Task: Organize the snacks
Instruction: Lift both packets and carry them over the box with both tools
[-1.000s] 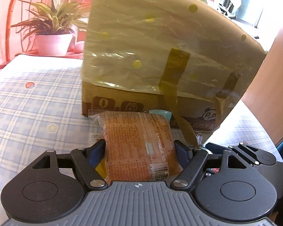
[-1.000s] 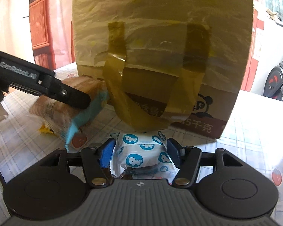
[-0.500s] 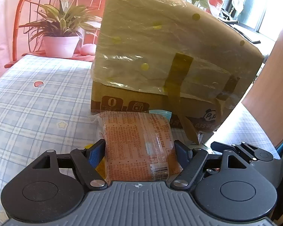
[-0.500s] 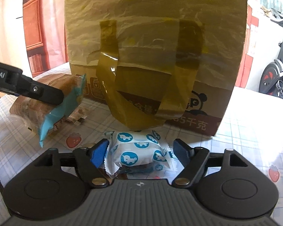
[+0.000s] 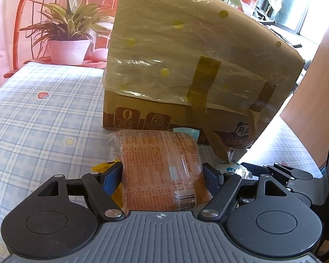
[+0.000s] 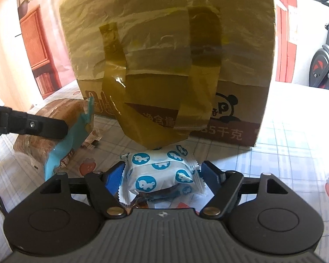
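My left gripper [image 5: 162, 175] is shut on a brown bread packet [image 5: 162, 171] with a teal end, held in front of a cardboard box [image 5: 186, 70] lined with a yellowish plastic bag. The packet [image 6: 61, 127] and a left finger [image 6: 33, 125] also show in the right wrist view. My right gripper [image 6: 162, 175] has its jaws around a white snack packet with blue animal prints [image 6: 160, 175]; small gaps show on both sides. That packet lies on the table just before the box [image 6: 171, 50].
The table has a blue checked cloth [image 5: 43, 118] with strawberry prints. A potted plant [image 5: 70, 35] and a red chair stand behind at the left. A small yellow wrapper [image 5: 105, 165] lies under the left gripper. An exercise bike [image 6: 324, 61] stands far right.
Both grippers have drawn back a little from the box. The right jaws have opened wider around the white packet, which now rests on the table. The left gripper still holds the bread packet.
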{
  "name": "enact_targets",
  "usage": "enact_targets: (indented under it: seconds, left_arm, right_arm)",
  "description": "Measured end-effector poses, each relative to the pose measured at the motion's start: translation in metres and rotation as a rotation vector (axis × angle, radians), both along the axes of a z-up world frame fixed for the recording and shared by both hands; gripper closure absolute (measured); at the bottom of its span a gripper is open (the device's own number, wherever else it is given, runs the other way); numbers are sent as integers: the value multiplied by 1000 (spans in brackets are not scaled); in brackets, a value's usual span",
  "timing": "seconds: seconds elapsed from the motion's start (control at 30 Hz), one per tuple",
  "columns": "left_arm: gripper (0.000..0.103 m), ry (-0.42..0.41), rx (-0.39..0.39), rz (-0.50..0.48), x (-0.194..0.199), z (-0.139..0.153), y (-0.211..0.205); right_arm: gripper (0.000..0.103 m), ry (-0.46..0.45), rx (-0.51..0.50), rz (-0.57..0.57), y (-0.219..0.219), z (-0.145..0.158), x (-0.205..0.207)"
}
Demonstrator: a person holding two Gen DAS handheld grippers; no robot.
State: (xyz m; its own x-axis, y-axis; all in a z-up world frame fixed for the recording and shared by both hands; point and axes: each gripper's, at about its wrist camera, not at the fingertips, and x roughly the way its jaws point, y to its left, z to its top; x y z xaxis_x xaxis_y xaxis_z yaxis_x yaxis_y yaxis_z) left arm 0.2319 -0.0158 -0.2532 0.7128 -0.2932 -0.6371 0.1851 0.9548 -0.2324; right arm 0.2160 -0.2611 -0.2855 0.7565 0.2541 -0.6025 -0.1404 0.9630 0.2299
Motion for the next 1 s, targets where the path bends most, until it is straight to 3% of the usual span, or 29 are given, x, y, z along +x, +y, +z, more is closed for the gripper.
enact_targets:
  seconds: [0.2, 0.67, 1.0]
  left_arm:
    - [24, -10, -5, 4, -1, 5, 2]
    - [24, -19, -39, 23, -8, 9, 9]
    - [24, -69, -36, 51, -17, 19, 18]
  right_arm:
    - [42, -18, -16, 14, 5, 1, -4]
    - [43, 71, -37, -45, -10, 17, -28]
    - [43, 10, -17, -107, -19, 37, -46]
